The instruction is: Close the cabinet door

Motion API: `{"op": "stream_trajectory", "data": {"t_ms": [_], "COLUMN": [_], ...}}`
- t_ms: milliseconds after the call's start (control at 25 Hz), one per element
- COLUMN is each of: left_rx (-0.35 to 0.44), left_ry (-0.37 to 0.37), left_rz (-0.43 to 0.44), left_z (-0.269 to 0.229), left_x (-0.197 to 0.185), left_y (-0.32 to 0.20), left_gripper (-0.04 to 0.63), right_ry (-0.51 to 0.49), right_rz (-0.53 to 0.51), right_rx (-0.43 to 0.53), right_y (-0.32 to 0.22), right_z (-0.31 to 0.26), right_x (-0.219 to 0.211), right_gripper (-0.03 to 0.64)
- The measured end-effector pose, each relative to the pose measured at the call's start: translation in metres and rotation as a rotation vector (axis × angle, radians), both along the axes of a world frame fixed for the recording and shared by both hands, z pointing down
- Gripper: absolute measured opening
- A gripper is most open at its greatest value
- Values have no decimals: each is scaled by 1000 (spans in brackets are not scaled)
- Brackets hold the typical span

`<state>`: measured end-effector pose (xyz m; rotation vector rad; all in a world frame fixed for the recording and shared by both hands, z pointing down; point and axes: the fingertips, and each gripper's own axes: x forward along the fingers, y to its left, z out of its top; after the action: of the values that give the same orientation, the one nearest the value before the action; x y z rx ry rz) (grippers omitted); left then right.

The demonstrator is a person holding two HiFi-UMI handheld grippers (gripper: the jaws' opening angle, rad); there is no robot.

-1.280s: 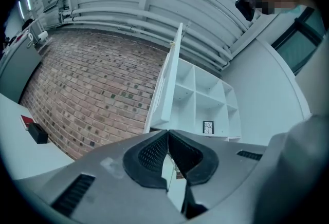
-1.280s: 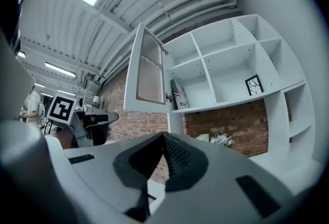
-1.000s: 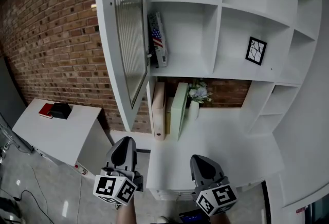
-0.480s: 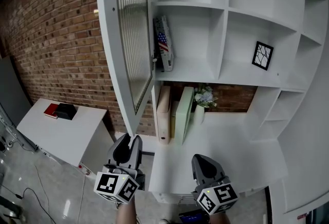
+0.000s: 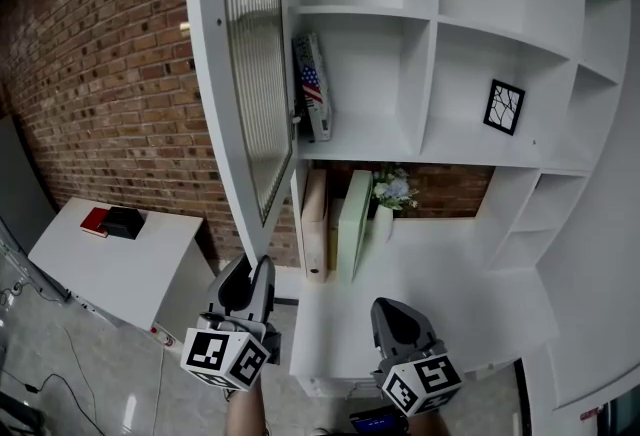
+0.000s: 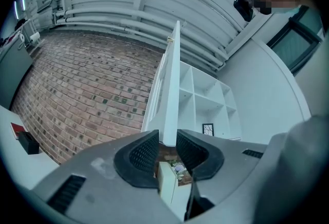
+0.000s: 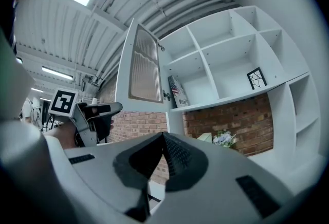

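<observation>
a: where's the door (image 5: 250, 84)?
b: open, standing out from the cabinet (image 5: 432, 74) toward the person, hinged by the left column. its long axis runs upright, and the free edge is the near one.
a: and the left gripper (image 6: 167, 147)?
b: just under that free edge. its own view looks at the door edge-on, with the lower corner lined up in the gap between the jaws. the fingers (image 6: 144, 151) are spread. i can't tell whether either pad touches the panel.
a: the right gripper (image 7: 163, 138)?
b: fingers pressed together, nothing in them. it hangs lower right, below the shelves and well apart from the door.
a: so the left does it.
b: i'd say so, it's far nearer. the opening lies to the door's right, so the push would go on the face toward the brick wall (image 5: 100, 74), carrying the free edge right and away, round the hinge. pinching the edge first could work too, but that corner is thin and might slip out.
</observation>
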<state>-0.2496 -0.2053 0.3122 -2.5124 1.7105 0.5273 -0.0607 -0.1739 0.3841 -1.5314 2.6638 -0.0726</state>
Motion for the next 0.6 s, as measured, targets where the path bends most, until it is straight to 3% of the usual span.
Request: {"op": "stream_trajectory", "data": {"t_ms": [600], "left_rx": [-11], "left_ry": [-27], "left_rz": [8], "left_z": [-2], "left_x": [10], "left_y": [1], "left_gripper": [100], "right_ry": [41], "right_rz": [27], "right_rx": [-16], "right_y": [2], "right_z": [8], "right_x": [2], "right_gripper": [2]}}
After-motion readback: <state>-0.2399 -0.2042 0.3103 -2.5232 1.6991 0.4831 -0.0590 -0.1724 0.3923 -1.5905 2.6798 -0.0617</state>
